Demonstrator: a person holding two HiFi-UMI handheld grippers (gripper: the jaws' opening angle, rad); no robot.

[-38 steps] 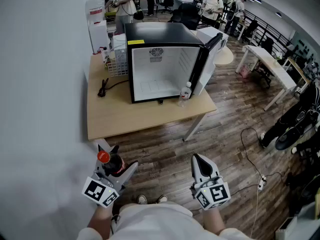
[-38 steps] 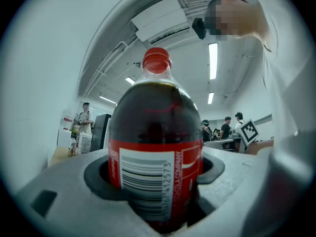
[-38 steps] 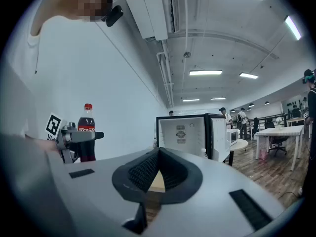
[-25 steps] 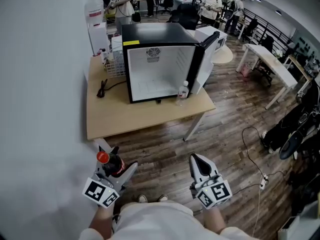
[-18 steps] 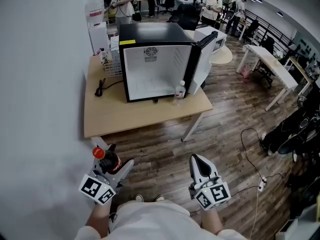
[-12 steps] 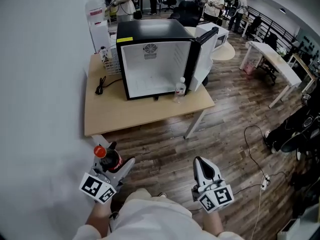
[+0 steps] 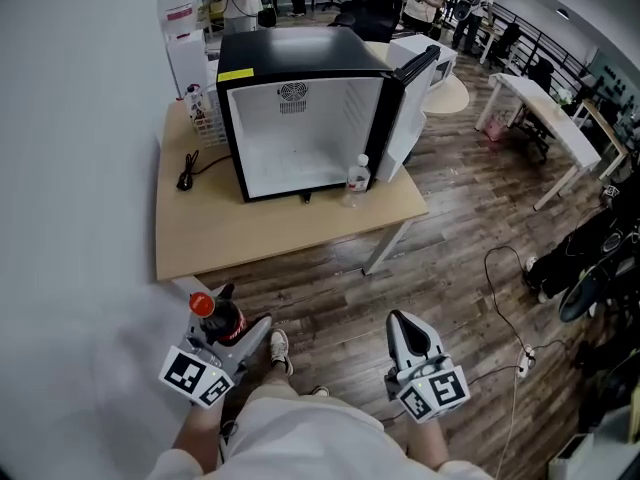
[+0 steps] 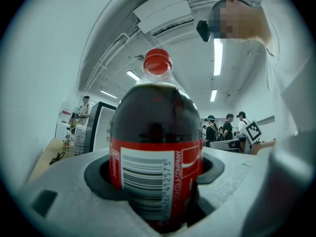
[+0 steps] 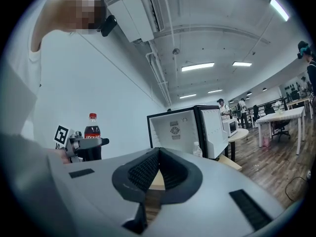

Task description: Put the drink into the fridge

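Observation:
A dark cola bottle [image 7: 224,322] with a red cap stands upright between the jaws of my left gripper [image 7: 230,320], which is shut on it at the lower left of the head view. It fills the left gripper view as the cola bottle [image 8: 155,157]. My right gripper [image 7: 402,321] hangs at the lower right, shut and empty, with its pads meeting at the tip [image 9: 158,153]. Ahead on a wooden table [image 7: 250,236] stands the black fridge [image 7: 300,118] with its door [image 7: 408,103] swung open to the right and a white, bare inside. The fridge [image 9: 180,130] also shows in the right gripper view.
A small clear water bottle [image 7: 357,175] stands on the table by the fridge's door. A white wire basket [image 7: 205,120] and a black cable [image 7: 185,173] lie left of the fridge. A white wall runs along the left. White tables [image 7: 540,118], floor cables [image 7: 500,278] and people are at the right and back.
The table and fridge have drawn nearer and shifted left in the head view. A shoe now shows on the floor between the grippers. Both grippers keep their pose, the bottle still held.

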